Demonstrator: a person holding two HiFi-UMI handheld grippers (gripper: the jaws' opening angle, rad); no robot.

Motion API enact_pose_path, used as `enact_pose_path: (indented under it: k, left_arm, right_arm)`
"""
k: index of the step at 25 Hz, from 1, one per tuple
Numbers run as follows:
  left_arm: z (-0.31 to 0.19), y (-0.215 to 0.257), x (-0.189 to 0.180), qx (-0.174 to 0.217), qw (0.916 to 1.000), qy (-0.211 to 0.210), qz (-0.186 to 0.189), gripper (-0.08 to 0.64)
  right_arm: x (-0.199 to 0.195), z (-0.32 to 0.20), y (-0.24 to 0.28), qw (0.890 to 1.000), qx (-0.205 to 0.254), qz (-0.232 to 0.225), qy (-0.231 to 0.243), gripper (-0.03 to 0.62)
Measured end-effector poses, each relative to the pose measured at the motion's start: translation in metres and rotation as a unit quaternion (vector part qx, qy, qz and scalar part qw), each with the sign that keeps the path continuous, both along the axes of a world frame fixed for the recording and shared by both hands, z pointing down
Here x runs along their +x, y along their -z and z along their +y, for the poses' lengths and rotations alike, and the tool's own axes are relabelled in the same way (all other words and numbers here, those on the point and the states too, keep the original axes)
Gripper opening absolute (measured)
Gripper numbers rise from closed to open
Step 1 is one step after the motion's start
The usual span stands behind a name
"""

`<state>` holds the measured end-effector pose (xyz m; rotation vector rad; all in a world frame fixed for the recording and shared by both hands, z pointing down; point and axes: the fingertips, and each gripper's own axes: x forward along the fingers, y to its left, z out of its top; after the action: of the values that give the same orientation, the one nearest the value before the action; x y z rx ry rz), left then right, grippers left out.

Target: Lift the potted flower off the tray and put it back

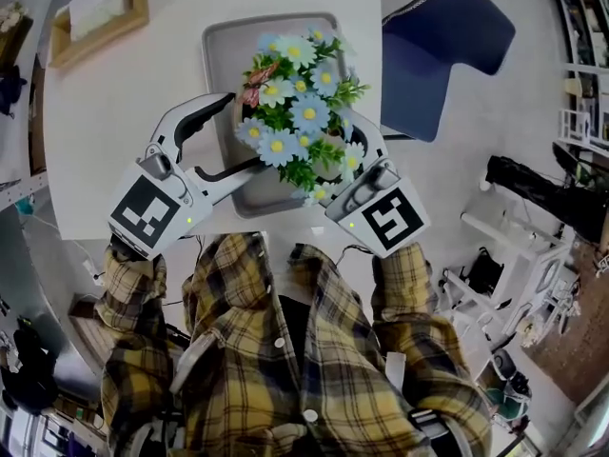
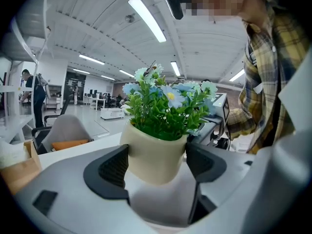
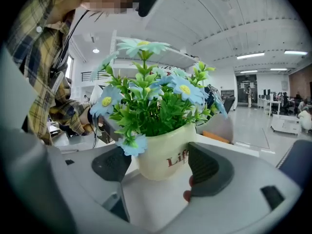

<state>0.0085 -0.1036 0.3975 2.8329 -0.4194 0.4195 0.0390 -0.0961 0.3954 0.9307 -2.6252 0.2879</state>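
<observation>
A person is wearing a long-sleeved plaid shirt [image 1: 238,350] in yellow, navy and white, with white buttons [image 1: 309,415]. The left gripper [image 1: 243,131] and right gripper [image 1: 347,160] are each showing a pale grey shell, 2 black ribbed pads [image 2: 111,168] and a black-and-white marker cube [image 1: 146,209].

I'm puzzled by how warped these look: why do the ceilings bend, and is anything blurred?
Left gripper view: wide lens bows the ceiling lights, corners black, pot sharp. Right gripper view: same bowing, black corners. Head view: even light, milder bending.
</observation>
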Motion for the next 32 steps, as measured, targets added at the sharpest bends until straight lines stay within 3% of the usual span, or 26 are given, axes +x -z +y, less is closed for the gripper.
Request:
enact_pose_path:
  k: [12,19,26,32]
  left_arm:
    - [0.004,-0.030,0.011,-0.001,0.9996,0.011,0.024,0.365]
    - [0.004,-0.004,0.008,0.009,0.9993,0.021,0.031,0.365]
    - [0.001,-0.011,0.014,-0.004,0.9979,0.036,0.055,0.365]
    - [0.001,-0.013,0.014,-0.001,0.9980,0.035,0.053,0.365]
  right_arm:
    - [0.012,0.003,-0.027,1.000,0.010,0.015,0.016,0.342]
    - [0.009,0.003,0.000,1.000,0.025,0.009,0.016,0.342]
    - [0.016,0.000,-0.009,0.999,0.040,0.020,0.026,0.342]
    - [0.017,0.001,-0.009,0.999,0.043,0.015,0.024,0.342]
